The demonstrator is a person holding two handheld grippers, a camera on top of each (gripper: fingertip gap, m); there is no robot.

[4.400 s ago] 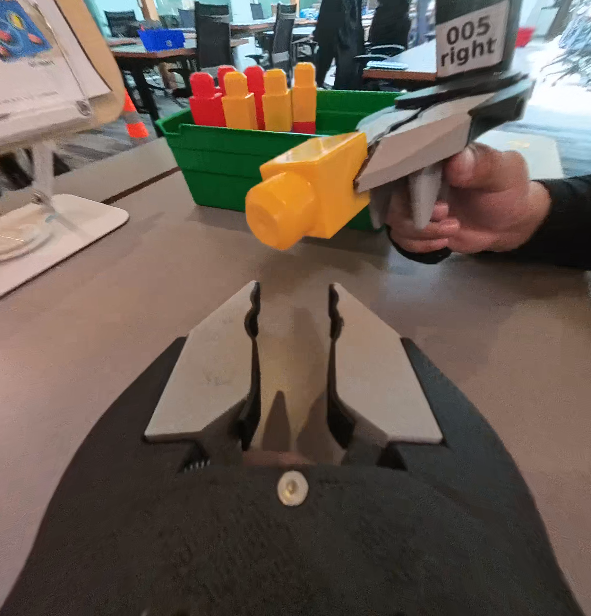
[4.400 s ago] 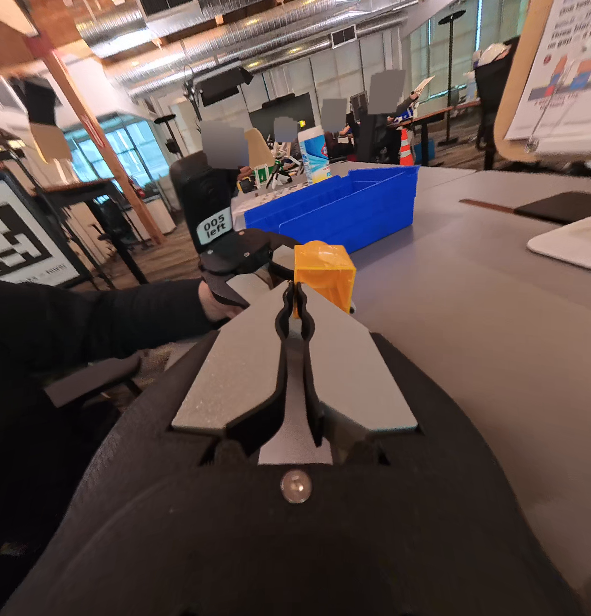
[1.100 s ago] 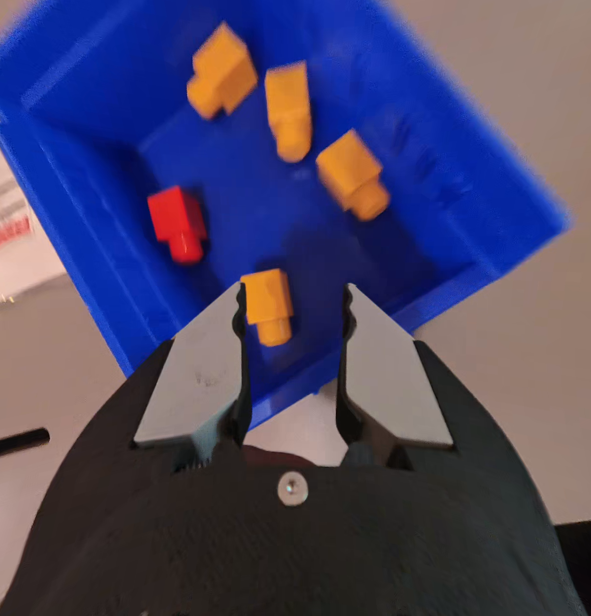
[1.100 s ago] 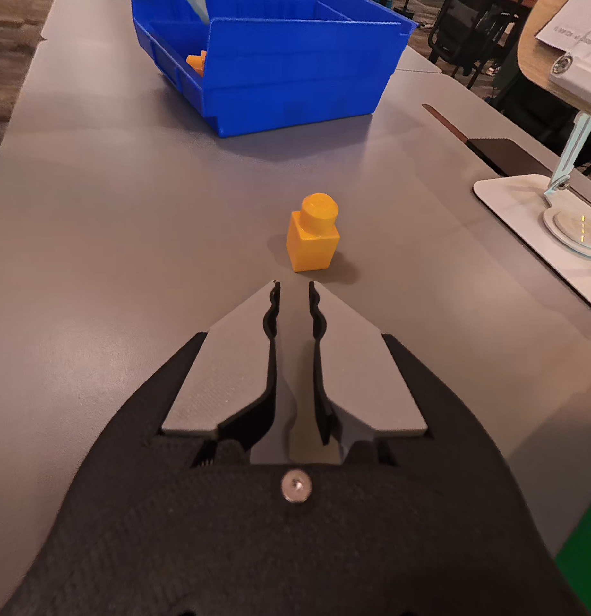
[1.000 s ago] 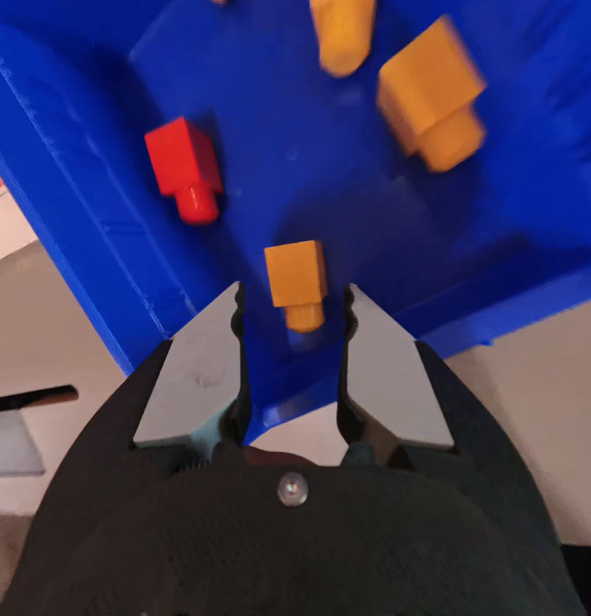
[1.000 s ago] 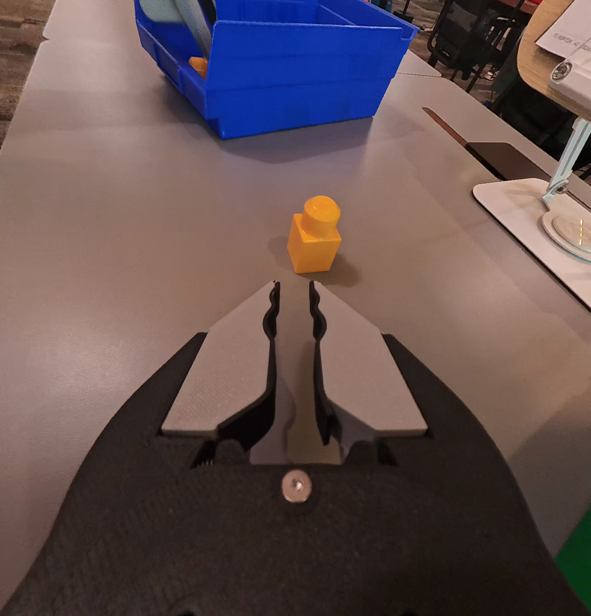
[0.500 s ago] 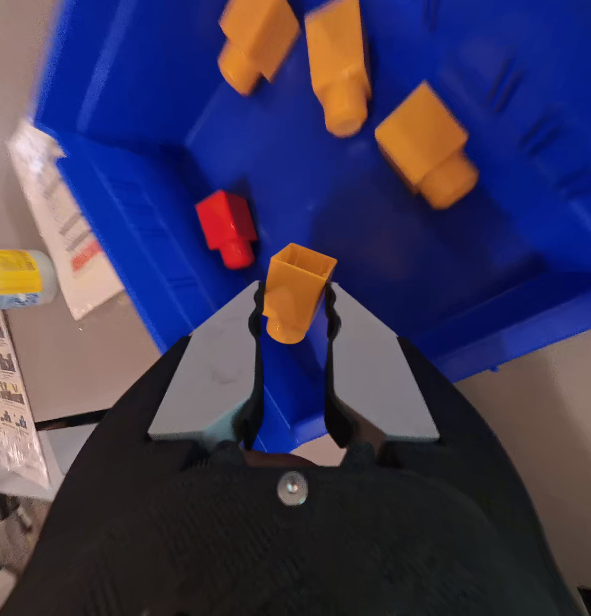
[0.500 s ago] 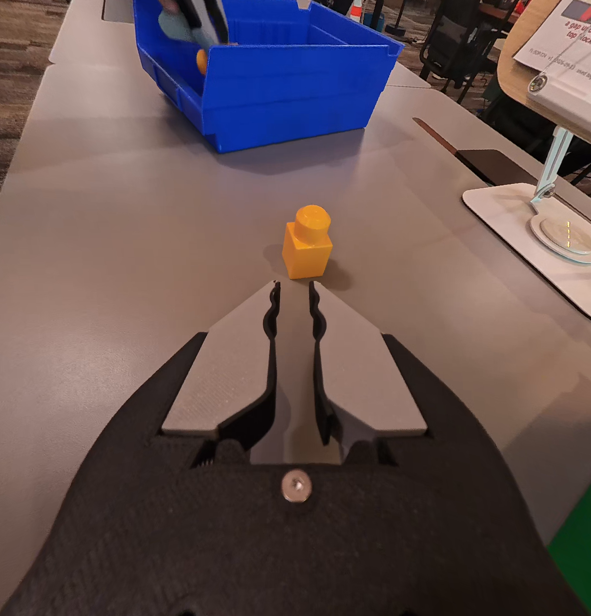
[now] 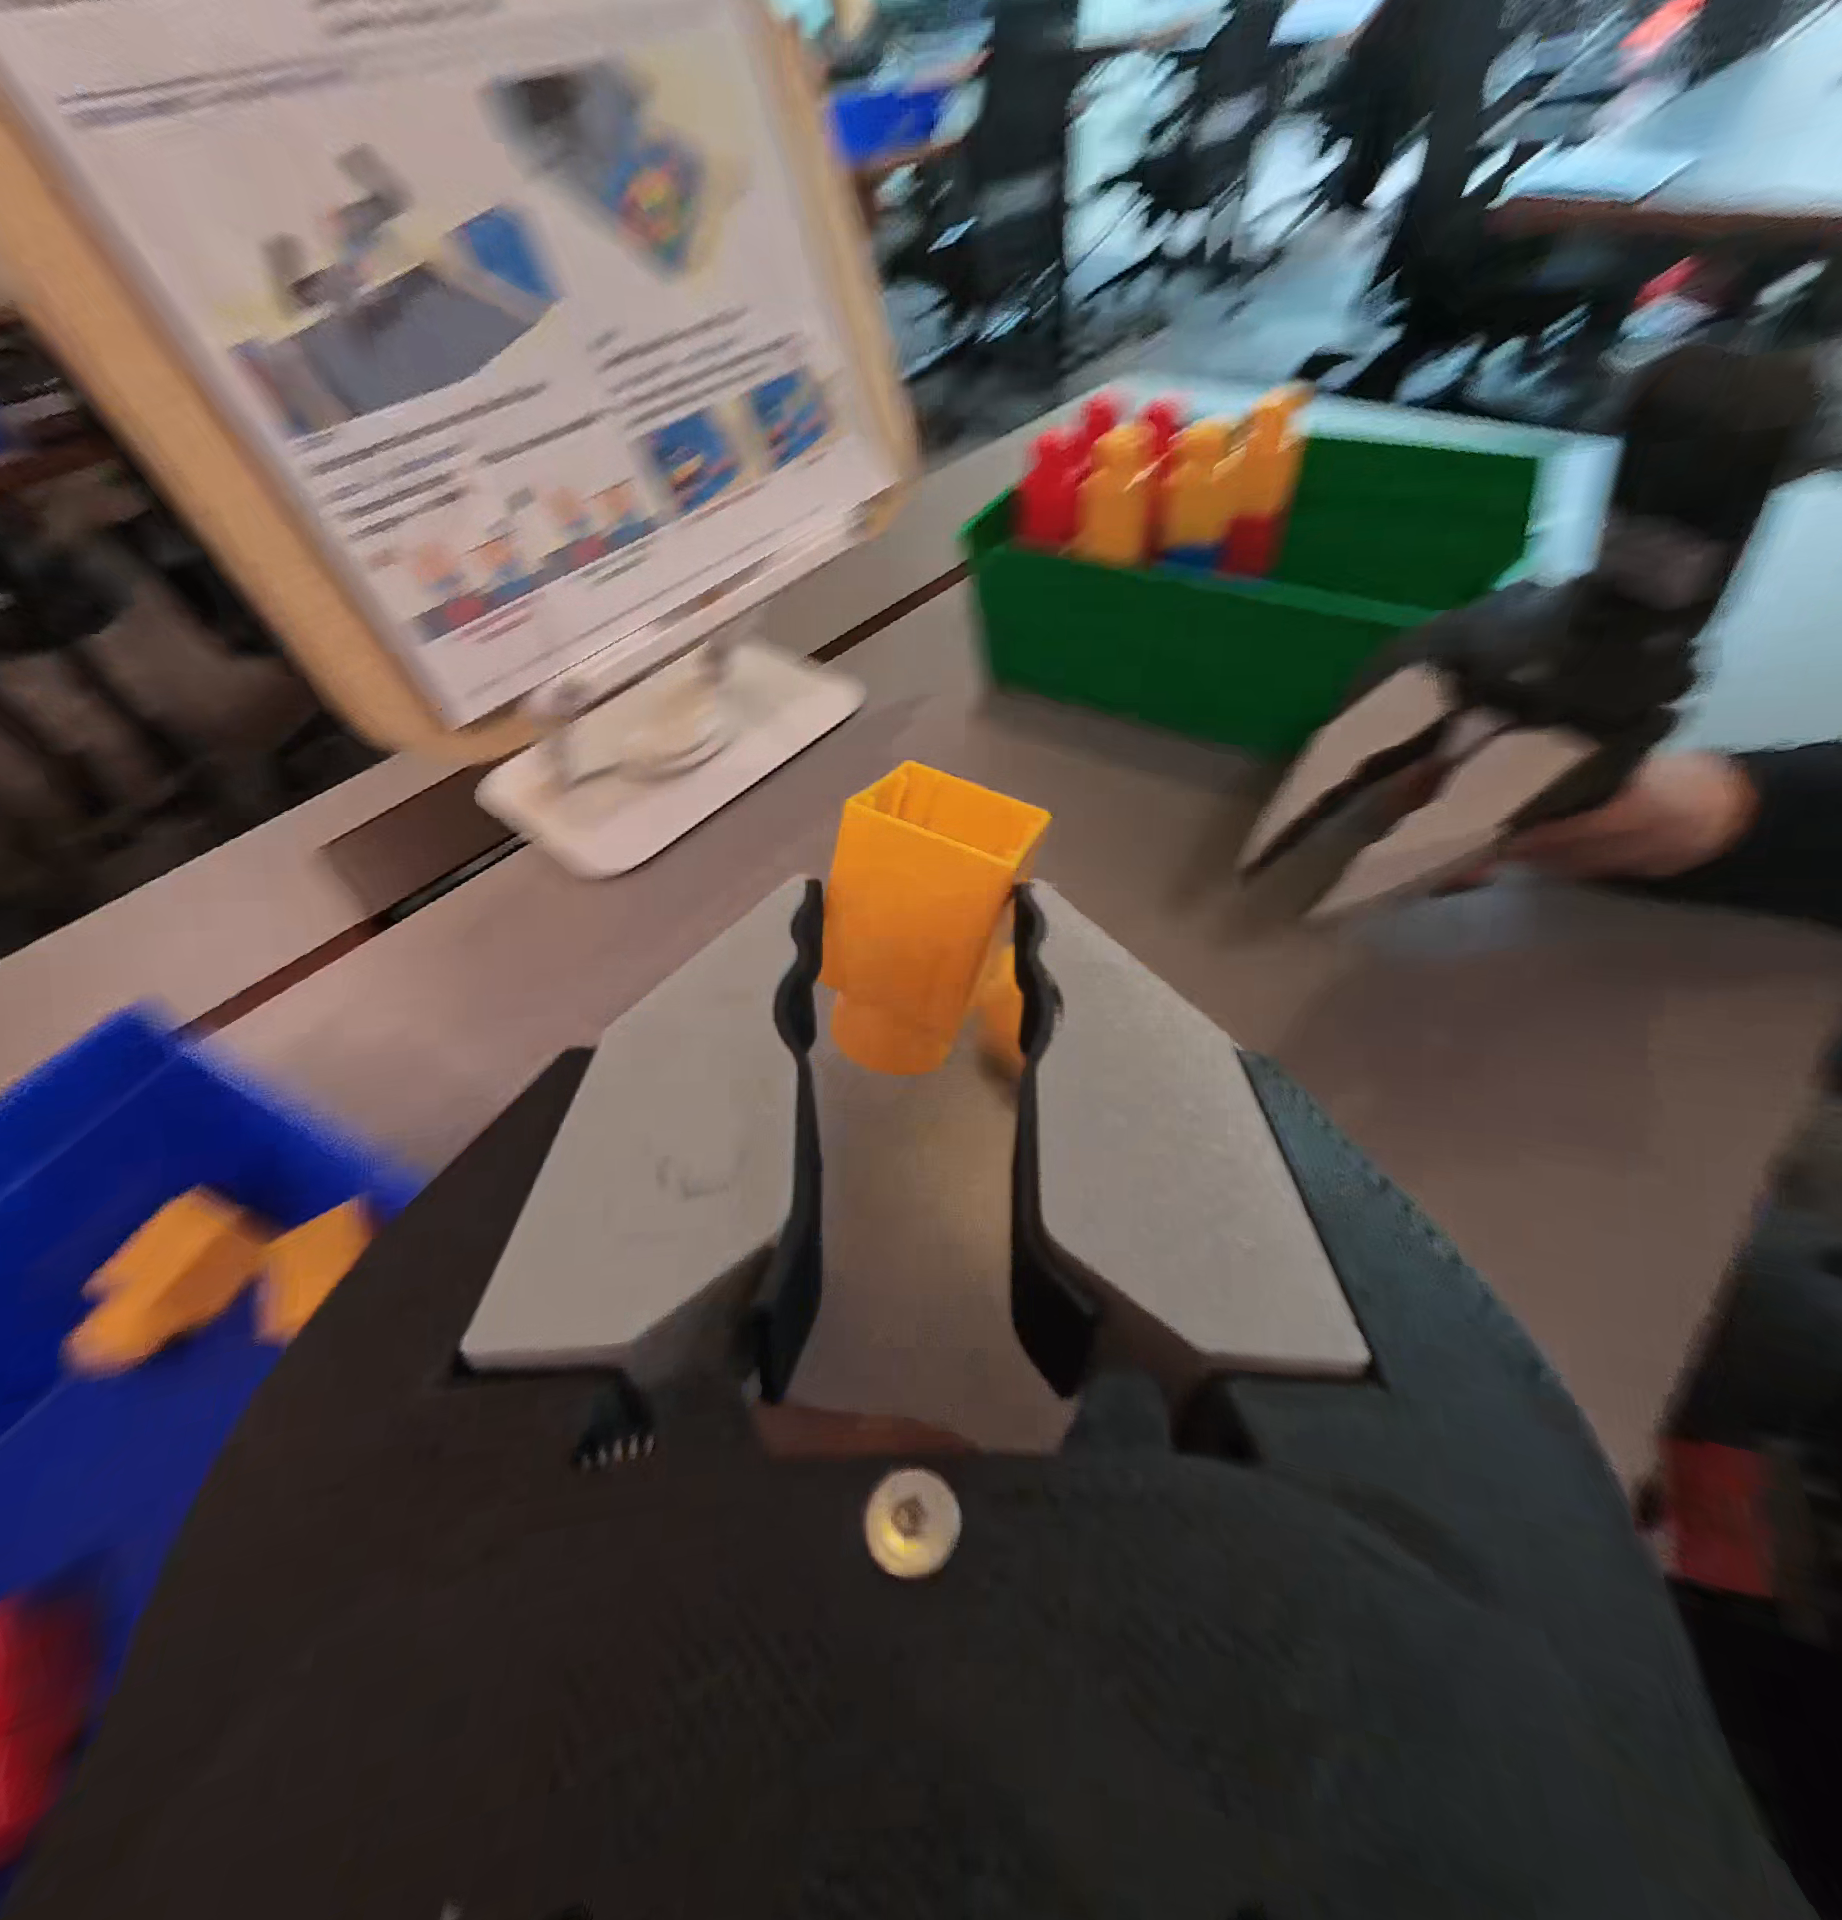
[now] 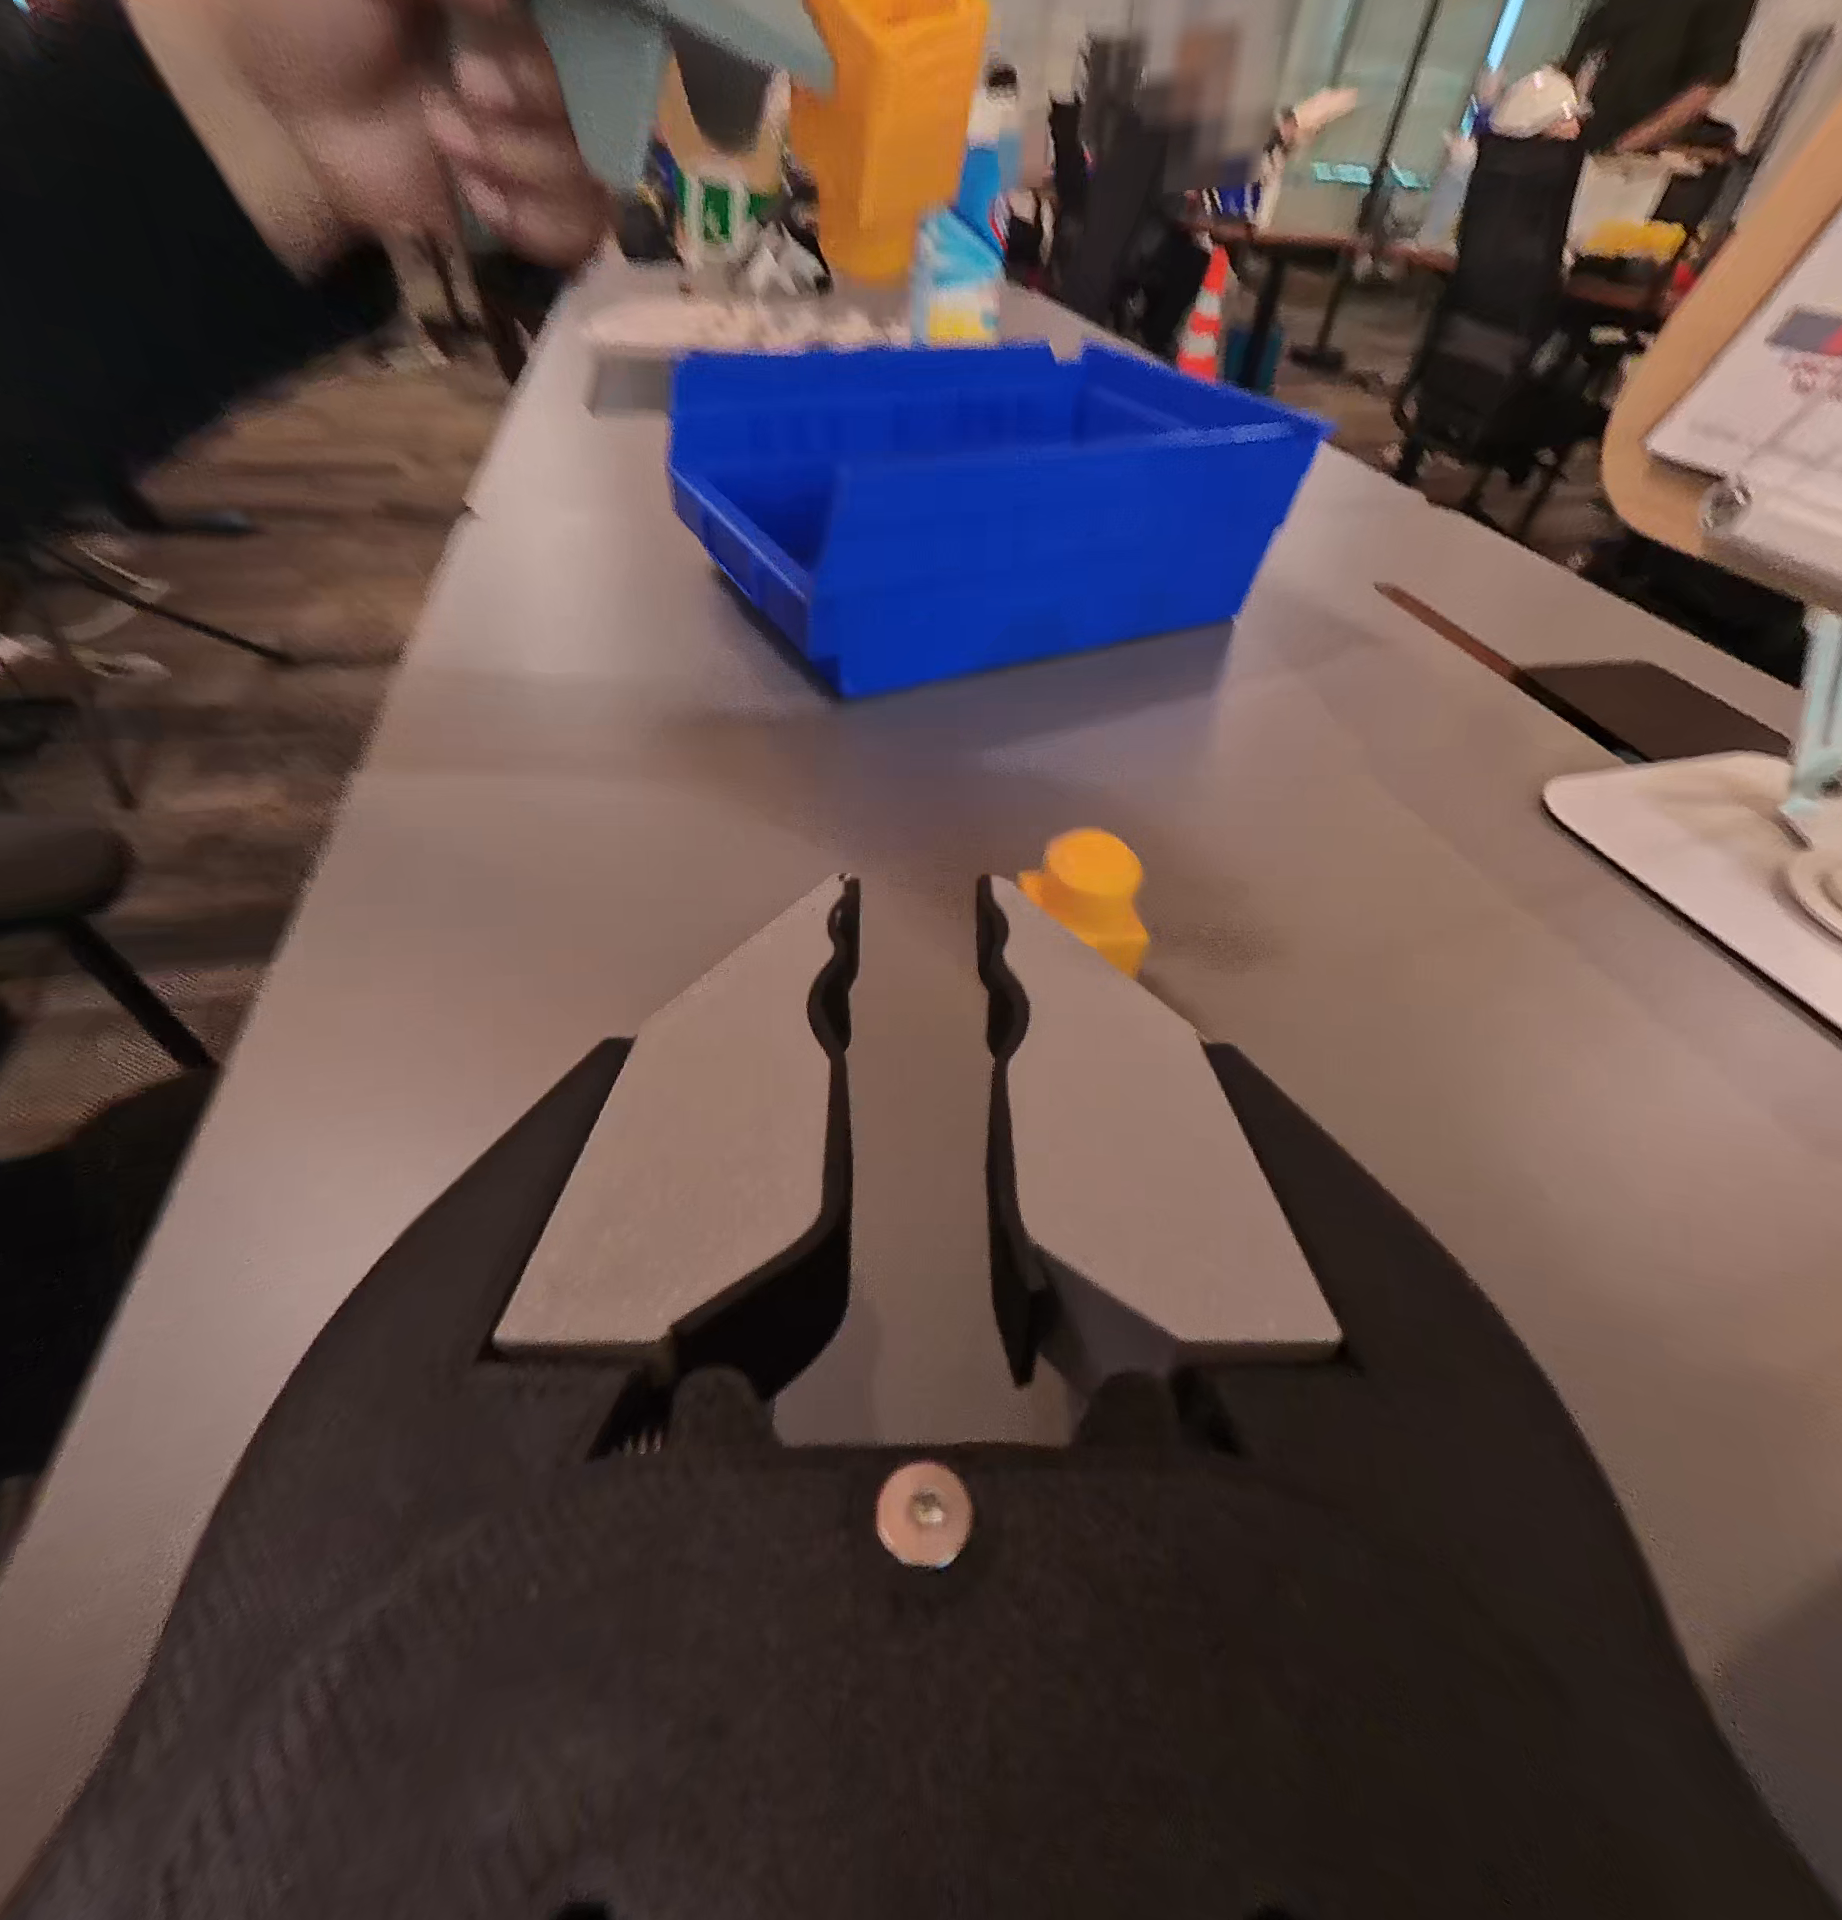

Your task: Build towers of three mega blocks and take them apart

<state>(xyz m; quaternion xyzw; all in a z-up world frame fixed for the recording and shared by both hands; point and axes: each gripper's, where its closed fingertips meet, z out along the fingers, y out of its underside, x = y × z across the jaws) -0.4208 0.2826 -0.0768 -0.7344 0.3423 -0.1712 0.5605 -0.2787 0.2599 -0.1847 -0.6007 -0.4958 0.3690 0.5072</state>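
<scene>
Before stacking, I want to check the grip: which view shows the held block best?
The left wrist view: the held block sits sharp between the left tool's fingers, hollow end up, stud toward the camera. The right wrist view shows it only blurred at the top edge.

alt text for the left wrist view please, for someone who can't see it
The left tongs grip an orange block, hollow end up, above a grey table. Behind are a blurred instruction board, a green bin of block towers and the open right tongs; a blue bin sits lower left.
</scene>
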